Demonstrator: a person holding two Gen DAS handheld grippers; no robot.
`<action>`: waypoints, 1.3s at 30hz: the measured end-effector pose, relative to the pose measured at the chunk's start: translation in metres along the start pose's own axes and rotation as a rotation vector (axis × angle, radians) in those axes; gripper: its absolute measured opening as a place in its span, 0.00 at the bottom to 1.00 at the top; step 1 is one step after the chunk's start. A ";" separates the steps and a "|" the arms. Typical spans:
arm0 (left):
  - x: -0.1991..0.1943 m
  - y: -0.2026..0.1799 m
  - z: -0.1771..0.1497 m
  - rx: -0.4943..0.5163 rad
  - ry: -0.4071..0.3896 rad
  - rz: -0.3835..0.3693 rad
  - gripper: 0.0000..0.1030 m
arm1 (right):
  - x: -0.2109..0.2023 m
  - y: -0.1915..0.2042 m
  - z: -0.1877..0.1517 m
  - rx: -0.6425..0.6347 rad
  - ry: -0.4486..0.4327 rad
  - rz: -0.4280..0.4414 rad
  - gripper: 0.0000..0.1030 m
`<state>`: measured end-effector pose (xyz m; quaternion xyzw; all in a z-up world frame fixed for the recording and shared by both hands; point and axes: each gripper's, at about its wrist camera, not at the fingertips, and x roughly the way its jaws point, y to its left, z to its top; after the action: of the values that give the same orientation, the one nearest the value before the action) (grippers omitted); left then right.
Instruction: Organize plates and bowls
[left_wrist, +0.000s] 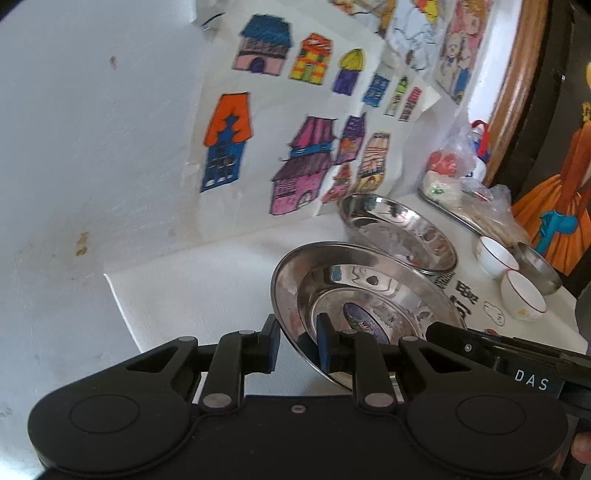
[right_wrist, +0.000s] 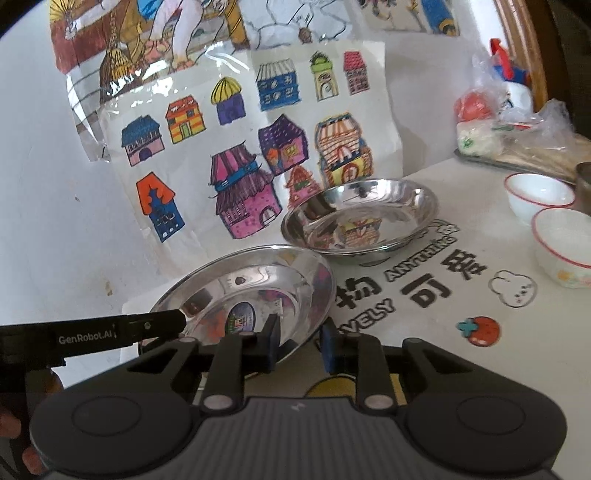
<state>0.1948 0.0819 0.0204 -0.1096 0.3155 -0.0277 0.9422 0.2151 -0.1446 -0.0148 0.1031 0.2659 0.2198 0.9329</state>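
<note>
A shallow steel plate (left_wrist: 369, 288) (right_wrist: 240, 280) with a sticker in its middle lies nearest on the printed tablecloth (right_wrist: 424, 295). My left gripper (left_wrist: 298, 343) is shut on its left rim, and one of its fingers (right_wrist: 162, 324) shows at the left of the right wrist view. On the opposite rim my right gripper (right_wrist: 300, 345) is shut too; it enters the left wrist view from the right (left_wrist: 461, 339). A second steel plate (left_wrist: 399, 229) (right_wrist: 362, 218) sits just behind. Two white bowls with red rims (left_wrist: 495, 254) (left_wrist: 522, 299) (right_wrist: 539, 195) (right_wrist: 565, 243) stand to the right.
A small steel bowl (left_wrist: 539, 269) (right_wrist: 583, 181) stands by the white bowls. Behind it a metal tray (left_wrist: 454, 214) (right_wrist: 476, 158) carries bagged food. The wall with house drawings (left_wrist: 295, 147) (right_wrist: 240, 166) rises close behind the plates.
</note>
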 end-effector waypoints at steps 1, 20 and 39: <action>-0.001 -0.003 -0.001 0.004 -0.002 -0.002 0.22 | -0.004 -0.002 -0.001 0.003 -0.007 -0.003 0.25; 0.007 -0.069 0.031 0.076 -0.079 -0.088 0.21 | -0.034 -0.044 0.034 0.034 -0.147 -0.087 0.26; 0.091 -0.079 0.082 0.048 -0.075 -0.030 0.22 | 0.045 -0.072 0.087 -0.054 -0.123 -0.117 0.26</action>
<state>0.3182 0.0095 0.0480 -0.0929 0.2775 -0.0452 0.9552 0.3224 -0.1939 0.0155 0.0753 0.2076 0.1652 0.9612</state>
